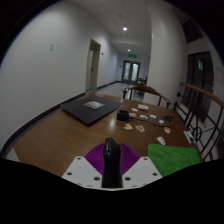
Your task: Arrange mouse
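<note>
A long corridor is seen, flanked by white walls (55,55) and closed off by a glazed double door (131,71). A ceiling light (125,29) is lit. A wooden table (75,140) is set against dark windows (200,75).

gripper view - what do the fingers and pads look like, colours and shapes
The gripper has two pale, whitish fingers with flat, angular outer faces, each carrying a purple pad on its inner face. Between the pads sits a dark, narrow, upright shape, too dim to identify. No cables, printed markings, hand or sleeve are visible in this view.
</note>
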